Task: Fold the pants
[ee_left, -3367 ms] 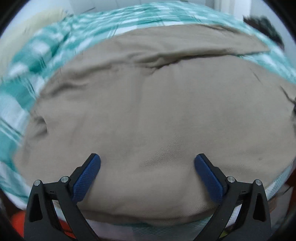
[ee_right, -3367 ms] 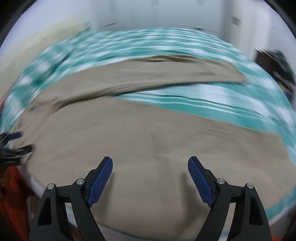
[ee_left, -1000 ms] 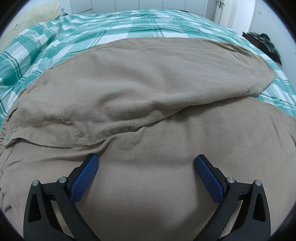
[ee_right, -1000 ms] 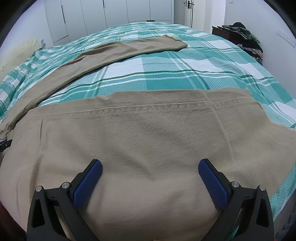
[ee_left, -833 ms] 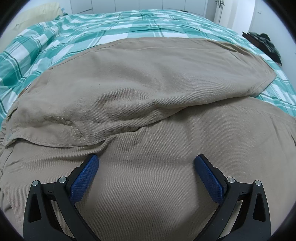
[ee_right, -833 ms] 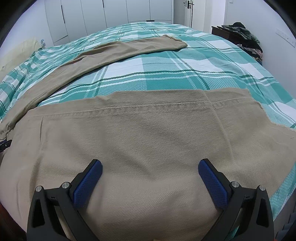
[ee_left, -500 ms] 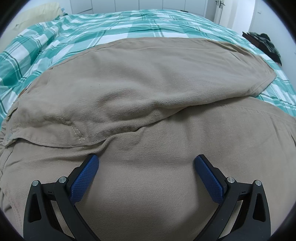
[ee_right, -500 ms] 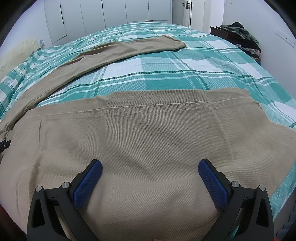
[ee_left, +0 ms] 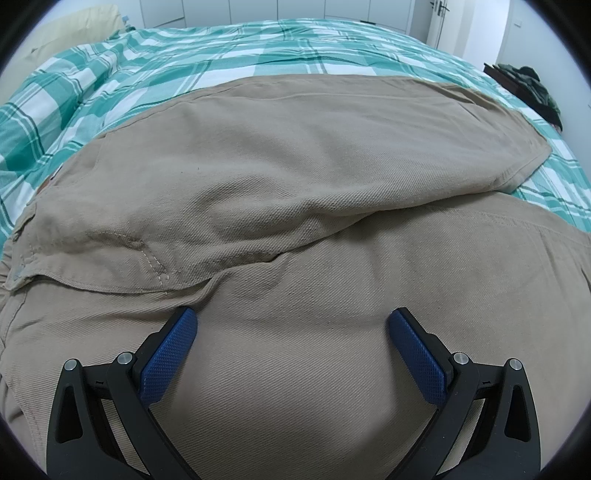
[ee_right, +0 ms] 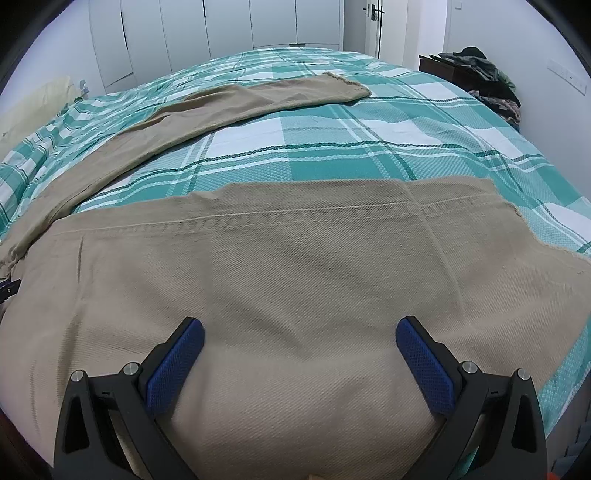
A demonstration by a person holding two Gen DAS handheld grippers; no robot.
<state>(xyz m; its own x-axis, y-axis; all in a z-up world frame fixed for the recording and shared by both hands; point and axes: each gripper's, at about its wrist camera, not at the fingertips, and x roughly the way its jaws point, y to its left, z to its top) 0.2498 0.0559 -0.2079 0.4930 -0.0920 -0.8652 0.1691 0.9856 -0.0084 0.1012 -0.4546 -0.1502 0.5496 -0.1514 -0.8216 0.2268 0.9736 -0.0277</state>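
Note:
Tan pants (ee_left: 295,192) lie spread on a bed. In the left wrist view one leg lies over the other near the crotch. My left gripper (ee_left: 291,321) is open and empty, low over the nearer leg by the crotch seam. In the right wrist view the nearer leg's hem end (ee_right: 295,266) fills the foreground and the far leg (ee_right: 221,107) runs diagonally up to its frayed hem. My right gripper (ee_right: 300,330) is open and empty, low over the nearer leg close to its hem.
A green and white plaid bedspread (ee_right: 351,140) covers the bed. A cream pillow (ee_left: 74,26) lies far left. Dark clothes (ee_right: 487,81) are piled on a stand at the right. White wardrobes (ee_right: 221,26) and a door stand behind.
Since 3.4 s ago both grippers swept over the pants and settled. Over the last second the views are almost still and both grippers stay open.

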